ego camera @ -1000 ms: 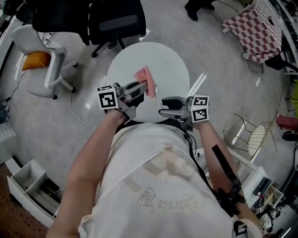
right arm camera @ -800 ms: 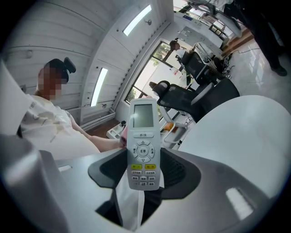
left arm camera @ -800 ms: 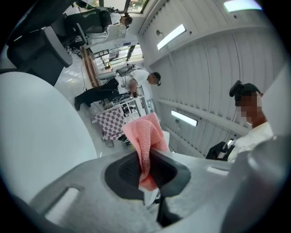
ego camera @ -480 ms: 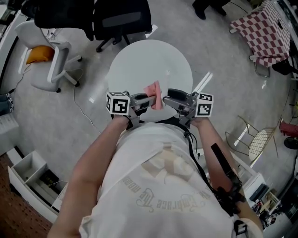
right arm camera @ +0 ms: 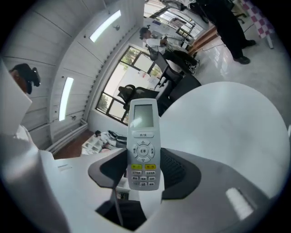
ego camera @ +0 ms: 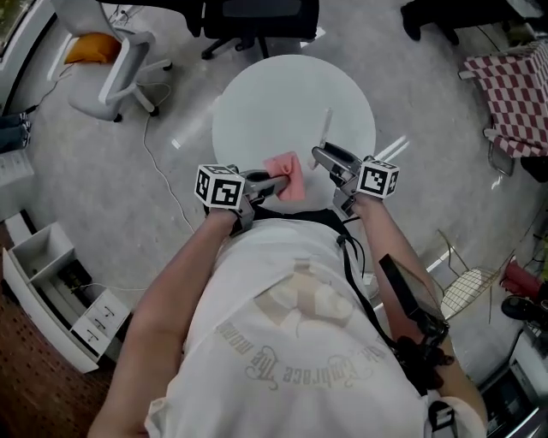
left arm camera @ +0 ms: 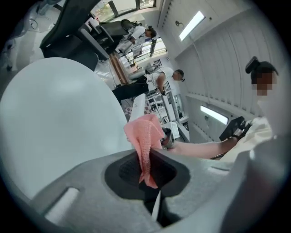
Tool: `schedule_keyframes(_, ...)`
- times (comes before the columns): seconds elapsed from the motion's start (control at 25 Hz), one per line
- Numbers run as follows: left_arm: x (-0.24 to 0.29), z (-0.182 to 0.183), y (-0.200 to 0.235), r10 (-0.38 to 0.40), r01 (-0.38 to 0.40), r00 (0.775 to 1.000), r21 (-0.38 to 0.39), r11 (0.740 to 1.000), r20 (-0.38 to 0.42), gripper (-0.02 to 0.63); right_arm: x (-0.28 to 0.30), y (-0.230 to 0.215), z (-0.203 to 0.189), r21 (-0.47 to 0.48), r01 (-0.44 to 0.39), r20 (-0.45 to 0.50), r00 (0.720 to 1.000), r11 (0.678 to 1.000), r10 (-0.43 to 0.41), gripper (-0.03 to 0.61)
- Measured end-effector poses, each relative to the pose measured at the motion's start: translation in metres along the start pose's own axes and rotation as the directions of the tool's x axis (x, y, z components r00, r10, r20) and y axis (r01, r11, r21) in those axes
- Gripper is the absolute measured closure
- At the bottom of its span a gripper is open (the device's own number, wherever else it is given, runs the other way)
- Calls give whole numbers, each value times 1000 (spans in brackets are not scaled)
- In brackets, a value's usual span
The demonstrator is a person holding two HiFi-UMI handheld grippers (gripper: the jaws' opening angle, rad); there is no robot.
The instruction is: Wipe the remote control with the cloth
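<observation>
A pink cloth (ego camera: 285, 178) hangs crumpled from my left gripper (ego camera: 276, 184), which is shut on it just over the near rim of the round white table (ego camera: 291, 94). In the left gripper view the cloth (left arm camera: 145, 136) stands up between the jaws. My right gripper (ego camera: 325, 156) is shut on the lower end of a white remote control (ego camera: 326, 130), which points away over the table, a short gap to the right of the cloth. The right gripper view shows the remote (right arm camera: 143, 141) face-on, screen at the top, buttons down at the jaws.
A white chair with an orange cushion (ego camera: 107, 51) and a black office chair (ego camera: 257, 13) stand behind the table. A white drawer unit (ego camera: 47, 287) is on the floor at the left. At the right are a checked cloth (ego camera: 514, 85) and a wire chair (ego camera: 467, 287).
Both grippers have drawn together at the table's near edge. The cloth has come right and nearer to me. The right gripper has turned from pointing left to pointing away, remote outward.
</observation>
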State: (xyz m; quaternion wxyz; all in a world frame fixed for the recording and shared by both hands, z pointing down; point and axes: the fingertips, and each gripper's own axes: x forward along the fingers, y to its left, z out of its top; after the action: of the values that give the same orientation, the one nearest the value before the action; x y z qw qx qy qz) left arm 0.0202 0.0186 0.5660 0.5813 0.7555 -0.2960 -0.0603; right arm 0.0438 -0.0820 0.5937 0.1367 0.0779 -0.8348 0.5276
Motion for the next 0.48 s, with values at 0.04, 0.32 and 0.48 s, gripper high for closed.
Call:
schedule_keyframes(0.04,-4,0,5,22,-22,1000,-12,1000,22,595,4,-11,-5,-6,43,-45,998,999,-43,344)
schedule_keyframes(0.32,-19,-3,24,140,-129,979,-82,988,148,595,24,-55,-28,-121,182,-295,932,976,-210,344)
schedule_keyframes(0.48,-23,4,30,177,-159,964,-106,982,198,595,28,-81,-34,-299,253,-412,835,920,-363,344)
